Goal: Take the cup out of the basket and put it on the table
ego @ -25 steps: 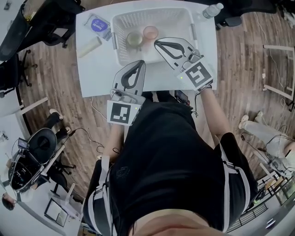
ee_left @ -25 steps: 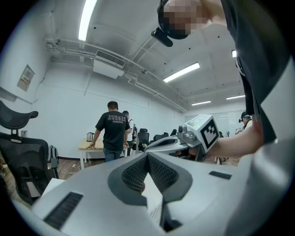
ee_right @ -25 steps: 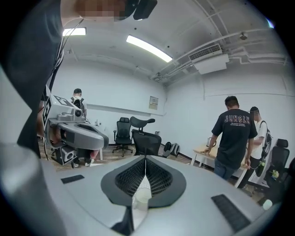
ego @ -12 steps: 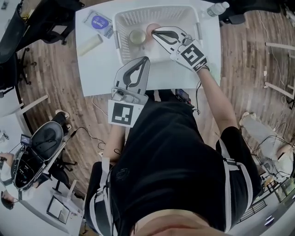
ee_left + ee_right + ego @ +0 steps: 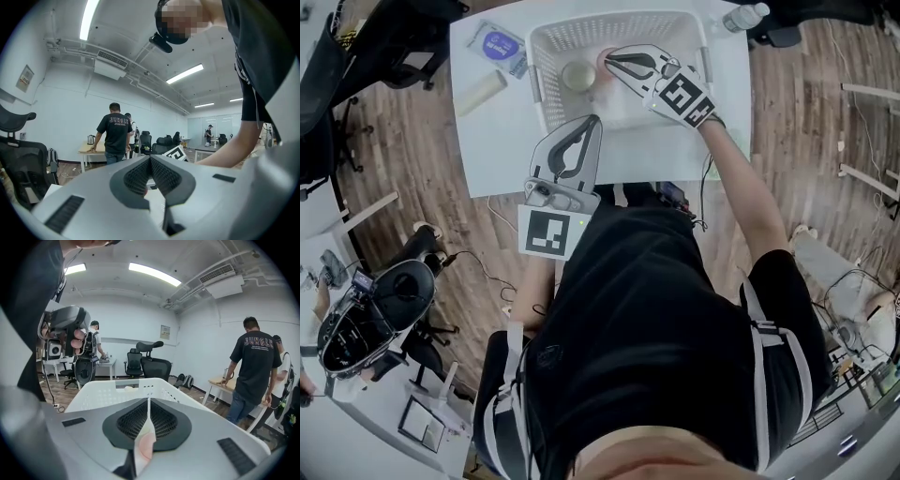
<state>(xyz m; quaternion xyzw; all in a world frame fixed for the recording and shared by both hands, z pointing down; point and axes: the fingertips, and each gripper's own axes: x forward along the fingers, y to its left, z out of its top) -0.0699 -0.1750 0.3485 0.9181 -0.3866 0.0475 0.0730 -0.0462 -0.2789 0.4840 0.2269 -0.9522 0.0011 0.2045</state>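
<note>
Overhead, the basket on the table holds 2 cups; the pink cup lies just under the right gripper, which is poised to pick it. The left gripper sits at the near edge, out of the way.

Left gripper view: jaws pressed together on nothing.

Right gripper view: jaws likewise closed and empty, the pink cup showing below them. They must part first.
</note>
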